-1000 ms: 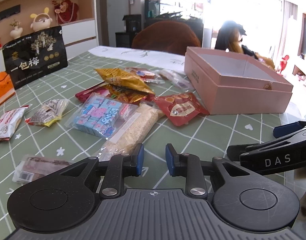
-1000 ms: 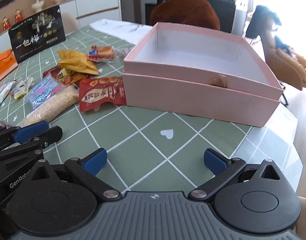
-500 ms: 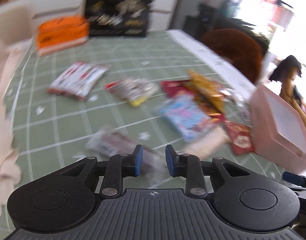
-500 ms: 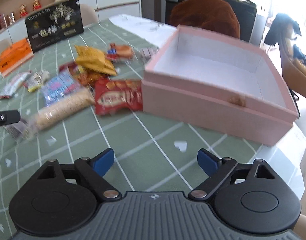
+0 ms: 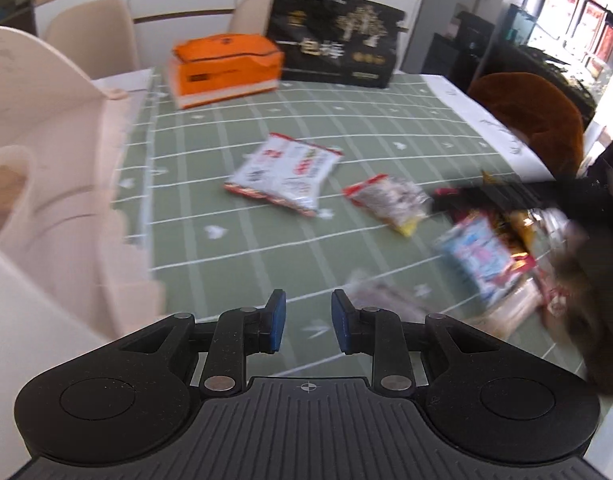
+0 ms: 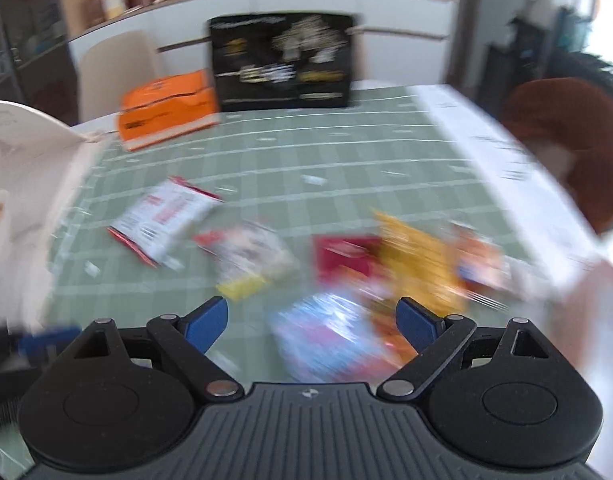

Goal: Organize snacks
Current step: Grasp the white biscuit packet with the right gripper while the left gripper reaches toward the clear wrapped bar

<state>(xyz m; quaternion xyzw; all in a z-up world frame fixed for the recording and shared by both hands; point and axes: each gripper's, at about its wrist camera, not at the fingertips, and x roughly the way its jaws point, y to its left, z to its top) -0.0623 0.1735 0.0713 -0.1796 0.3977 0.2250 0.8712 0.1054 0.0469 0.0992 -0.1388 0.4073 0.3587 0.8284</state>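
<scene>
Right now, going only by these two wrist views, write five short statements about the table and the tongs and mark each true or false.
1. The left tongs hold a snack packet. False: nothing is between their blue pads, and the jaws stand close together.
2. The right tongs are open and empty. True.
3. An orange box sits at the far end of the table beside a black bag. True.
4. The white and red packet lies on top of the blue packet. False: it lies apart, flat on the green checked tablecloth.
5. The table is covered by a plain red cloth. False: the cloth is green with white lines.
</scene>
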